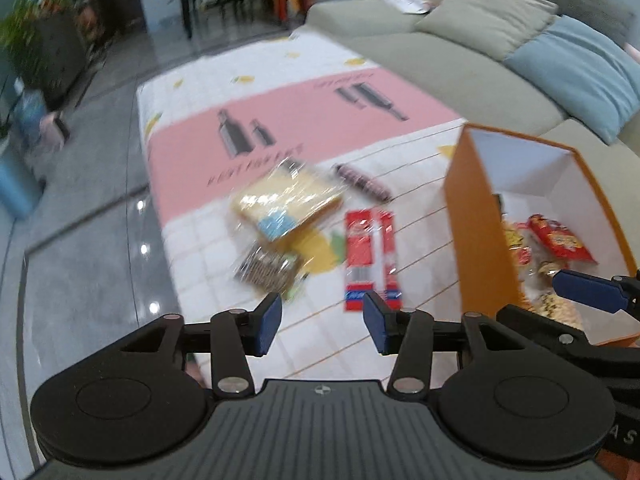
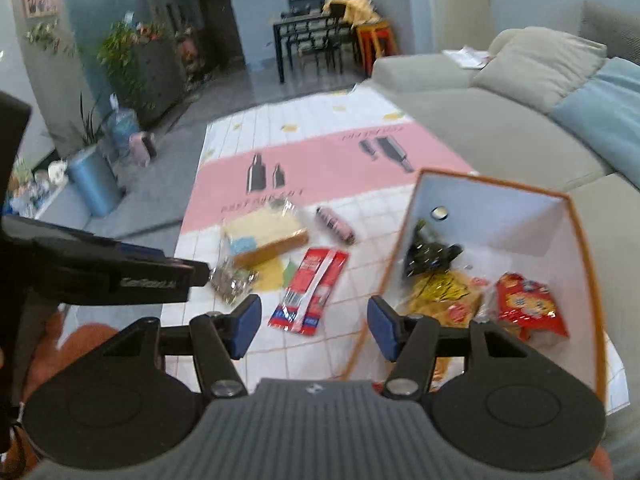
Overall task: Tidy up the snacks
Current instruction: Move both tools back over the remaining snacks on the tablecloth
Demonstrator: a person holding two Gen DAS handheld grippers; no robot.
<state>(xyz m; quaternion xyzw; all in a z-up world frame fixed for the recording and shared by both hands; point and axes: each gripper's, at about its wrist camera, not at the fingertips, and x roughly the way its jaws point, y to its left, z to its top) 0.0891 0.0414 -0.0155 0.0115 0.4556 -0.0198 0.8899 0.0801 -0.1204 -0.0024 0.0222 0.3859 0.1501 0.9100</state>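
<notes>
1. Four snacks lie loose on the mat (image 2: 280, 128), grouped in its near half on the white tiled print below the pink band; the orange box (image 2: 404, 240) stands at the mat's near right edge, against the sofa (image 2: 480, 128), and already holds several packets.
2. The red flat packet (image 2: 310, 290) lies nearest the box, just left of its orange wall. It looks light, thin and glossy, so it would probably slide or buckle; a pinch across one short end seems safest.
3. The wrapped cake pack (image 2: 264, 236) sits toward the pink band. Its contents look soft and crushable under loose crinkly film, so a gentle hold on the firmer long edge would suit.
4. The small silvery packet (image 2: 232, 280) lies just below the cake pack, nearest the mat's left edge; the pink roll (image 2: 335, 225) lies apart, toward the box's far corner. Both look light.
5. The left gripper (image 1: 323, 322) hovers above the mat's near edge, pointing at the red packet, fingers spread and empty.
6. The right gripper (image 2: 314, 328) hangs over the box's left wall, jaws likewise apart, holding nothing.
</notes>
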